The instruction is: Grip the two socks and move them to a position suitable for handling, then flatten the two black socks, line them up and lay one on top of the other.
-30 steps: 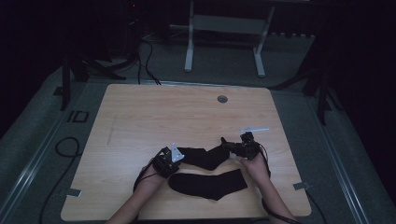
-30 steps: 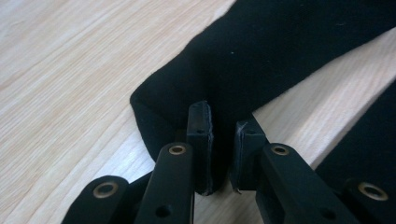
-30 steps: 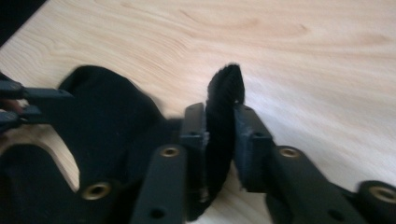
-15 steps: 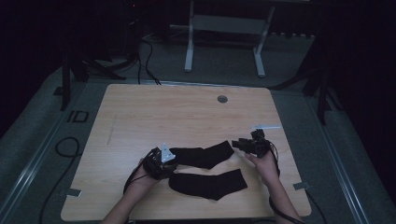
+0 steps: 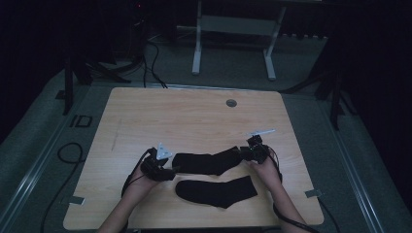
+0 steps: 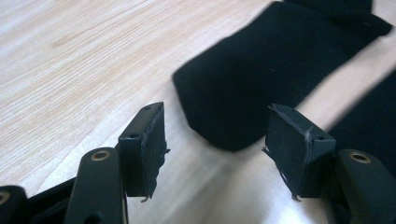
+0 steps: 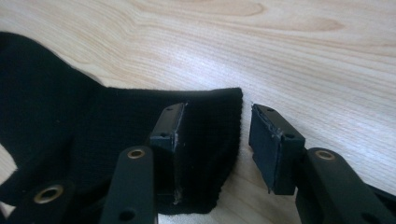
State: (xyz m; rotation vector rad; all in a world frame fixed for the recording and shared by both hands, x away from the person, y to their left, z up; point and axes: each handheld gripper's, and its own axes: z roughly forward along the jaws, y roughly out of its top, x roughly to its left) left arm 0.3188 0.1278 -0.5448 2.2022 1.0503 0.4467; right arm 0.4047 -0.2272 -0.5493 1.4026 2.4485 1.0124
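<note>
1. Upper sock (image 5: 208, 162), black, lay stretched across the near half of the wooden table (image 5: 194, 116) in the high view, running from the left gripper (image 5: 170, 172) at its toe end to the right gripper (image 5: 243, 154) at its cuff end. A second black sock, the lower sock (image 5: 216, 191), lay flat just in front of it, nearer the person, the two apart by a thin strip of wood. The person's forearms came in from the bottom edge, one hand behind each gripper. A small round grommet (image 5: 231, 103) sat in the table well beyond the socks.

2. In the left gripper view, the left gripper (image 6: 215, 140) had its jaws parted with bare wood between the pads (image 6: 149, 140); they had just been opening. The rounded toe of the upper sock (image 6: 261, 79) lay flat on the table just ahead of the tips, touching neither pad. The lower sock (image 6: 373, 121) showed as a dark edge at the right.

3. In the right gripper view, the right gripper (image 7: 215, 140) stood parted, its jaws having just been closing a little. The cuff of the upper sock (image 7: 116, 130) lay under the left jaw, its ribbed edge reaching into the gap. The right jaw stood over bare wood just beside that edge, and the pads did not pinch the cloth.
</note>
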